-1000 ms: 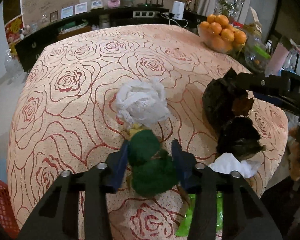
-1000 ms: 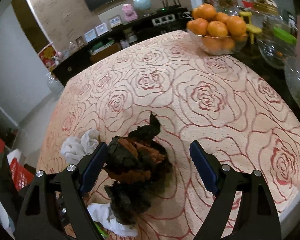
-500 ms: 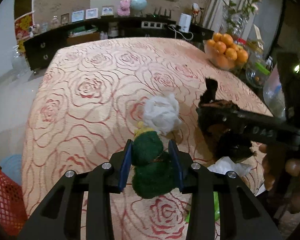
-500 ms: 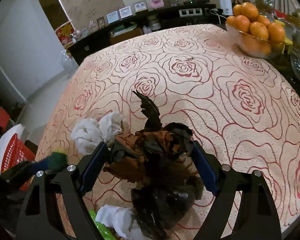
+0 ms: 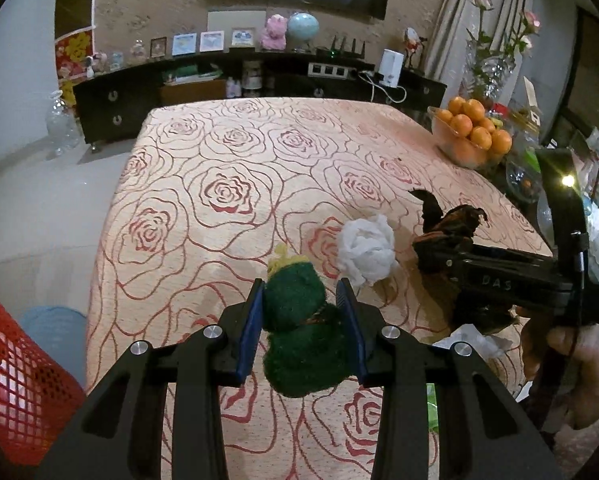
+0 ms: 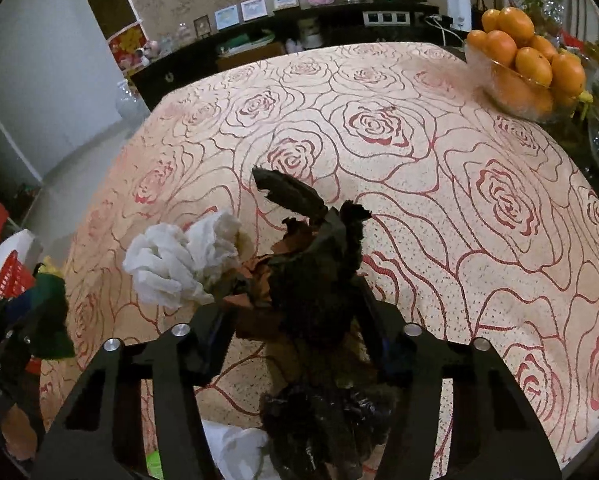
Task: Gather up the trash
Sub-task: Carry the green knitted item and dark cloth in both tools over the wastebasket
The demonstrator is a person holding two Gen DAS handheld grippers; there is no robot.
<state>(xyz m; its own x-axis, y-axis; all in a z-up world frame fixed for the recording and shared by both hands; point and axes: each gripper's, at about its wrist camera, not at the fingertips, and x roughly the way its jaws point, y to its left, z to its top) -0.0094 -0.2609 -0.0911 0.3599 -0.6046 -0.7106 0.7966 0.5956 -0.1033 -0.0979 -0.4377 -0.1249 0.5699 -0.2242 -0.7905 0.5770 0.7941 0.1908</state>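
Observation:
My left gripper (image 5: 301, 294) is shut on a green fuzzy lump (image 5: 299, 336) with a yellow tip, held above the rose-patterned tablecloth (image 5: 219, 184). My right gripper (image 6: 295, 312) is closing its jaws, and its pads press on a dark crumpled wrapper (image 6: 319, 280) with orange patches. A crumpled white tissue (image 6: 183, 260) lies just left of that wrapper and touches it. In the left wrist view the tissue (image 5: 365, 250) sits between the two grippers, and the right gripper (image 5: 439, 256) comes in from the right. A second white tissue (image 6: 235, 452) and a green scrap (image 6: 153, 464) lie near the table's front edge.
A red mesh basket (image 5: 7, 376) stands off the table's left side, low down. A glass bowl of oranges (image 6: 523, 64) and more glassware sit at the far right edge. A dark sideboard (image 5: 111, 100) with frames and ornaments runs behind the table.
The right jaws went from wide apart around the dark wrapper to pressed onto it. The left gripper rose and drew back from the tissue with the green lump.

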